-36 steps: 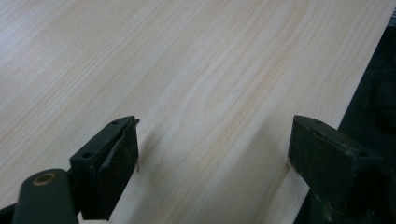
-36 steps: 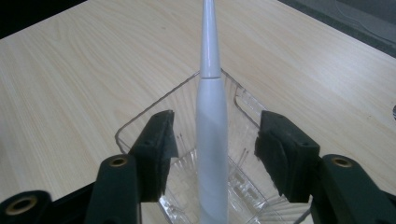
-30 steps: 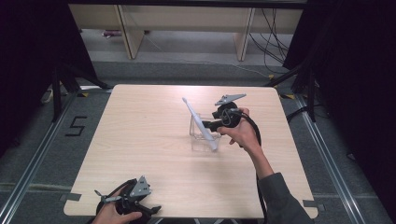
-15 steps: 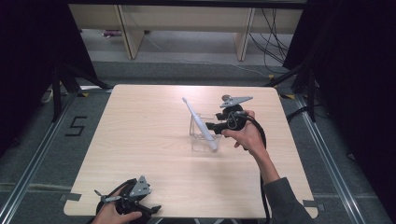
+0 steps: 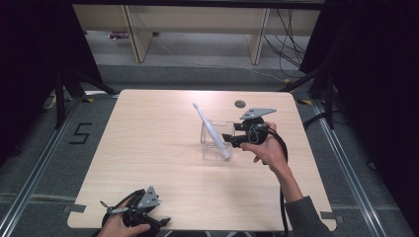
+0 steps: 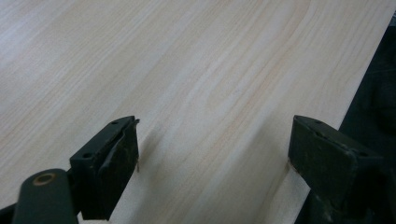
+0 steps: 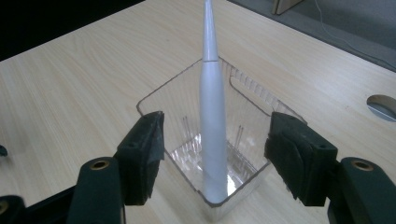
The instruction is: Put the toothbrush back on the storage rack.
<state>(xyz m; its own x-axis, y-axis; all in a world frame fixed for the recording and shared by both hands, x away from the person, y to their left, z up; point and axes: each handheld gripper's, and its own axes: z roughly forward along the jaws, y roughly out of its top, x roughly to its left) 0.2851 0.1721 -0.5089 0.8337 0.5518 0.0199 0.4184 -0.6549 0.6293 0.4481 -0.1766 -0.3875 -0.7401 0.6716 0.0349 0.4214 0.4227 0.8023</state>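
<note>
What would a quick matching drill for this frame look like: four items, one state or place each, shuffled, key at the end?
Items
1. white electric toothbrush
2. clear plastic container
3. left hand-held gripper
4. right hand-held gripper

States or places
A. at the table's near edge, jaws open over bare wood
B. stands on the table near its middle, holding one thing
C. leans tilted, base down inside the clear box
D. jaws open on either side of the handle, pads clear of it

Pairs: 1-C, 2-B, 3-A, 4-D
</note>
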